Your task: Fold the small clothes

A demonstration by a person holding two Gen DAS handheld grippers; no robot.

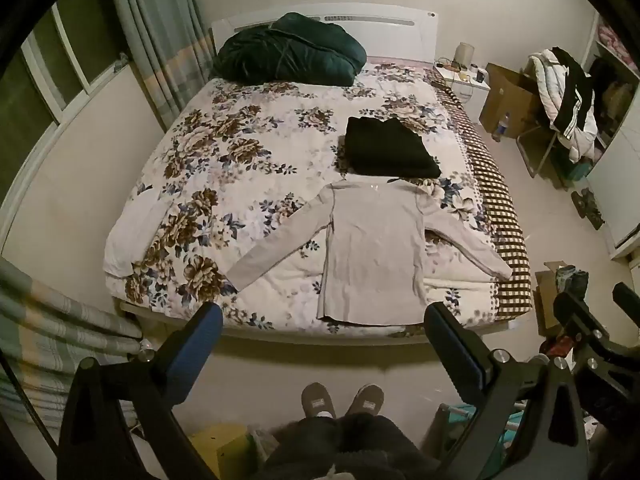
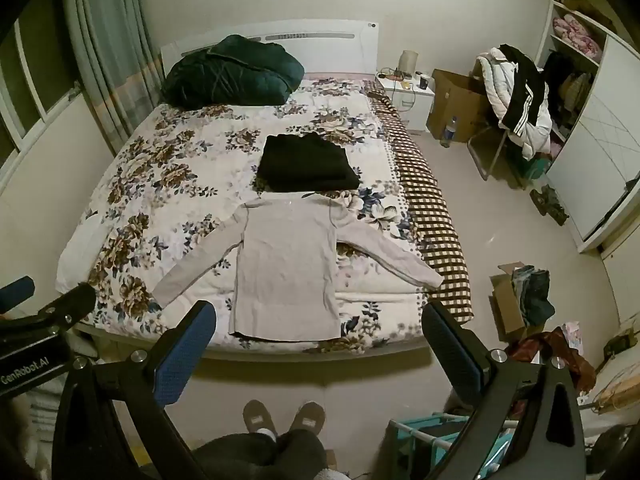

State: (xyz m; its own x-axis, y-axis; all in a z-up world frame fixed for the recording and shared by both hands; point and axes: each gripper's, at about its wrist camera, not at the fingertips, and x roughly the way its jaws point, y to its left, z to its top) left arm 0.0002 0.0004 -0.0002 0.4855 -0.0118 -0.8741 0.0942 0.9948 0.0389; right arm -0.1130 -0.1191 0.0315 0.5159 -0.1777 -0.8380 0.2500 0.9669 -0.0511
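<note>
A beige long-sleeved shirt [image 1: 374, 252] lies flat on the floral bed cover [image 1: 224, 168], sleeves spread to both sides, hem toward the near edge of the bed; it also shows in the right wrist view [image 2: 286, 268]. A folded black garment [image 1: 386, 148] lies just behind its collar, also seen from the right [image 2: 306, 164]. My left gripper [image 1: 324, 320] is open and empty, held back from the foot of the bed. My right gripper [image 2: 320, 320] is open and empty too, at a like distance.
A dark green quilt [image 1: 288, 52] is bunched at the headboard. A checked blanket [image 1: 500, 208] hangs along the bed's right side. Cardboard boxes [image 2: 516, 300], a chair piled with clothes [image 2: 516, 100] and a nightstand [image 2: 408, 92] stand on the right. Curtains [image 1: 160, 40] hang at left.
</note>
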